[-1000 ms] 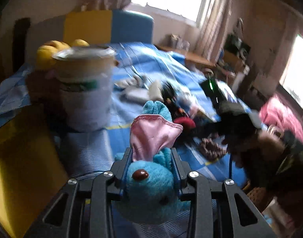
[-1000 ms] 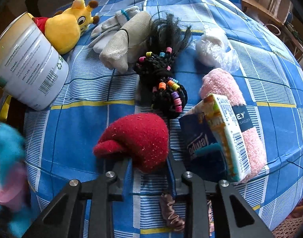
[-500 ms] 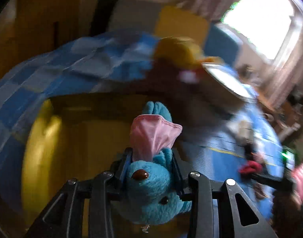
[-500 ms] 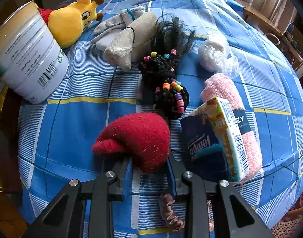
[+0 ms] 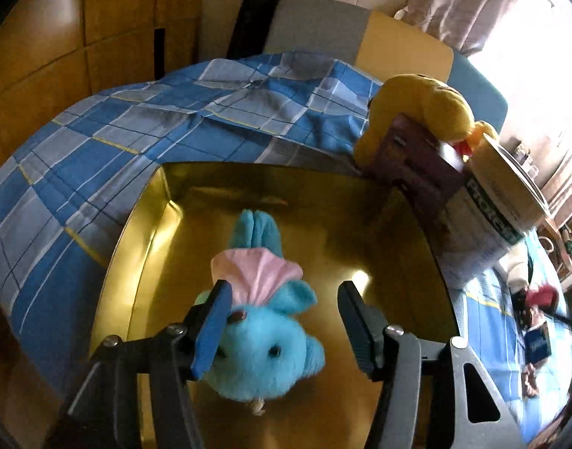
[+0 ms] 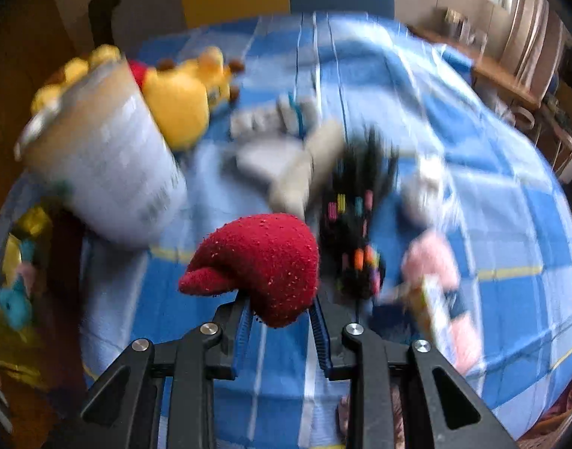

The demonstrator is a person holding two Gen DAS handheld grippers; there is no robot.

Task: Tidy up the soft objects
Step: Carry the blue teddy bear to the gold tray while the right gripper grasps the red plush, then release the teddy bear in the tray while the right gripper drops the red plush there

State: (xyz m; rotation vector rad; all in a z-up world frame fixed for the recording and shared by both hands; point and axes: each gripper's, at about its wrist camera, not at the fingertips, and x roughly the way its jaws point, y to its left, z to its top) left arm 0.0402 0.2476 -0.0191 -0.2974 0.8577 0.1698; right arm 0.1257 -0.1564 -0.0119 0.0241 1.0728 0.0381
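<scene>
Over the gold tin at frame centre, your left gripper has just been opening — the blue plush lies between spread jaws, long axis pointing away; your right gripper clamps the red sock.

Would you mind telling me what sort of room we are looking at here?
Probably a bedroom: a bed under a blue checked bedspread, a padded headboard, and a curtained window.
</scene>
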